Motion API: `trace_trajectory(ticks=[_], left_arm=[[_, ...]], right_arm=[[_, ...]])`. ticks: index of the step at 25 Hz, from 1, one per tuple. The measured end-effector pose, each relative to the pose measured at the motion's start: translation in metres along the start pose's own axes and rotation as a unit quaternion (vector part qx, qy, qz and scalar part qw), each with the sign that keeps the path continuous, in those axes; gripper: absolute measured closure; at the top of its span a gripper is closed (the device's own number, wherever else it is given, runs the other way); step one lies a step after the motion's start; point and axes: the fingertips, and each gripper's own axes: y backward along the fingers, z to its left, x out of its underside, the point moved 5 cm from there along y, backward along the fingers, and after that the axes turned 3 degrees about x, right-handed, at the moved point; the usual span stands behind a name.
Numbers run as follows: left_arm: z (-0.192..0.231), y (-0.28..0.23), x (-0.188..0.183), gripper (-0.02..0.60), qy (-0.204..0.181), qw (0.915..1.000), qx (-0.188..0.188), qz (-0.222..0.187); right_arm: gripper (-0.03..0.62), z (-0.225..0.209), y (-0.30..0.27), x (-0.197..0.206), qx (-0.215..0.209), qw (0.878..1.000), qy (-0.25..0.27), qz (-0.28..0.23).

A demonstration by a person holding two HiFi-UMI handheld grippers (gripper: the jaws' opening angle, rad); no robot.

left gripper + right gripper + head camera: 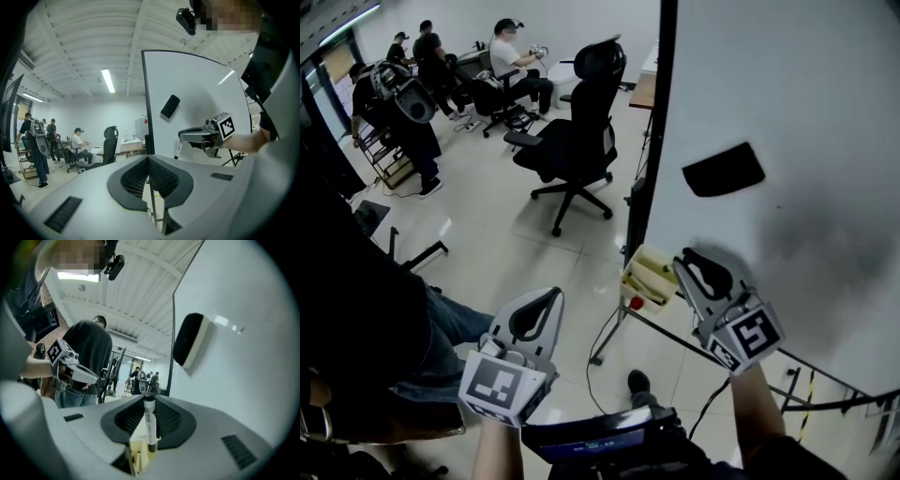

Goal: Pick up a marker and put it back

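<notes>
Eraser (pixel 724 170) on whiteboard (pixel 825 94), chair (pixel 577 141) to left (ppl (pixel 511 58) behind), marker (pixel 149 423) in R gripper (pixel 684 265) by tray (pixel 649 277)

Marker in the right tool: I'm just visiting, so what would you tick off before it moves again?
1. Grip: the marker is clamped between the jaws of the right tool. Ok.
2. Marker's pose: it hangs roughly upright, dark end down. Ok.
3. Return spot: the yellow holder shows right under the marker. Ok.
4. Free slot in that holder: cannot tell.
5. Left tool: jaws together, nothing between them, off to the side. Ok.
6. Obstacles: the eraser sits higher on the whiteboard, away from the holder. Ok.
</notes>
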Motion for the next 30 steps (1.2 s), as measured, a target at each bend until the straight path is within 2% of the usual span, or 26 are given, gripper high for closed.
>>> trace_trajectory(ticks=[9,16,30], left_arm=[[-0.004,0.018,-0.043,0.586,-0.044,0.9986,0.000,-0.029],[-0.006,0.048,-0.073,0.586,-0.055,0.9962,-0.025,-0.062],[-0.033,0.092,-0.047,0.586,-0.030,0.9976,-0.034,-0.052]], right_arm=[[0.508,0.027,0.012,-0.075,-0.042,0.996,0.032,-0.071],[0.508,0.054,0.029,-0.119,-0.067,0.990,0.063,-0.111],[0.508,0.099,0.055,-0.110,-0.101,0.989,0.050,-0.095]])
